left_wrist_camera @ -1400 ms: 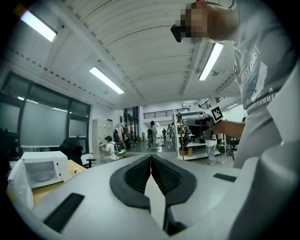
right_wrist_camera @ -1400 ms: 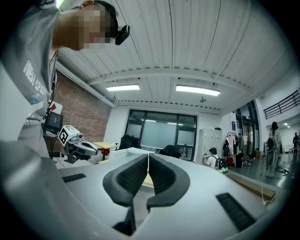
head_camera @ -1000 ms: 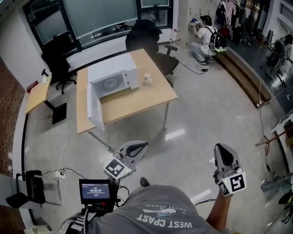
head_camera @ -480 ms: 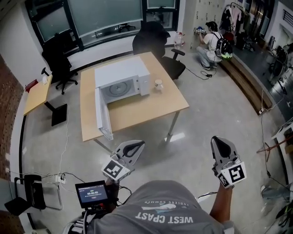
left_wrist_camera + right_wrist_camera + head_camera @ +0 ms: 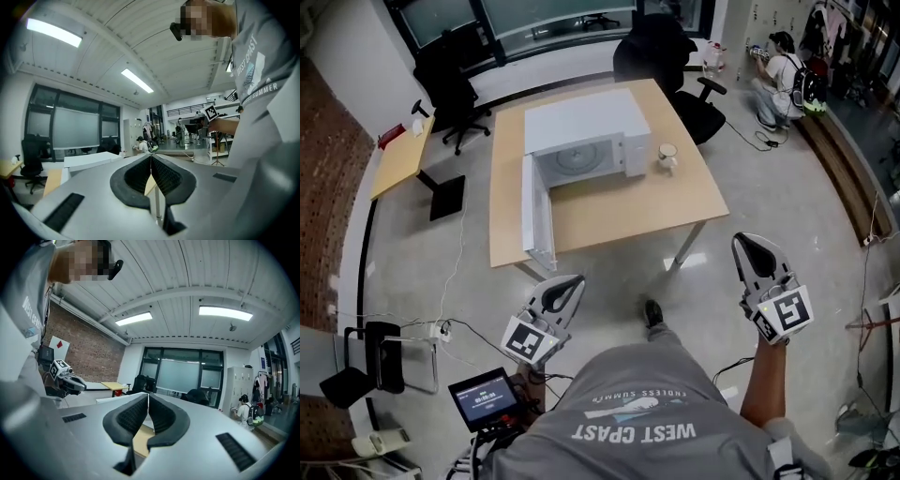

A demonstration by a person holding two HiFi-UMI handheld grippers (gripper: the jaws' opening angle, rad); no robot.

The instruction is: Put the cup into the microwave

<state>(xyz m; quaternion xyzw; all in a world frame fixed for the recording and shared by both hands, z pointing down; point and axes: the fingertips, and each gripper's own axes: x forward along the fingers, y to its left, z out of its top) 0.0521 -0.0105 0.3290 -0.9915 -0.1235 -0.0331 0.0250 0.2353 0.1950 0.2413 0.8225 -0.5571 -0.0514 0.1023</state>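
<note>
A white microwave (image 5: 586, 131) stands on a wooden table (image 5: 609, 211) with its door (image 5: 536, 214) swung open to the left; the turntable shows inside. A small pale cup (image 5: 667, 157) sits on the table just right of the microwave. My left gripper (image 5: 570, 281) hovers over the floor short of the table's near edge, jaws shut and empty (image 5: 151, 159). My right gripper (image 5: 746, 242) is held to the right of the table, off its near right corner, also shut with nothing in it (image 5: 148, 397). Both are well apart from the cup.
Black office chairs (image 5: 661, 47) (image 5: 450, 80) stand behind the table. A small yellow desk (image 5: 401, 159) is at the left. A person (image 5: 786, 75) crouches at the far right. A folding chair (image 5: 370, 370), a small screen (image 5: 483, 396) and floor cables (image 5: 455, 309) lie at my lower left.
The table, microwave and cup have come nearer and lower in the head view as I walked toward them. Both grippers moved forward with me, still shut.
</note>
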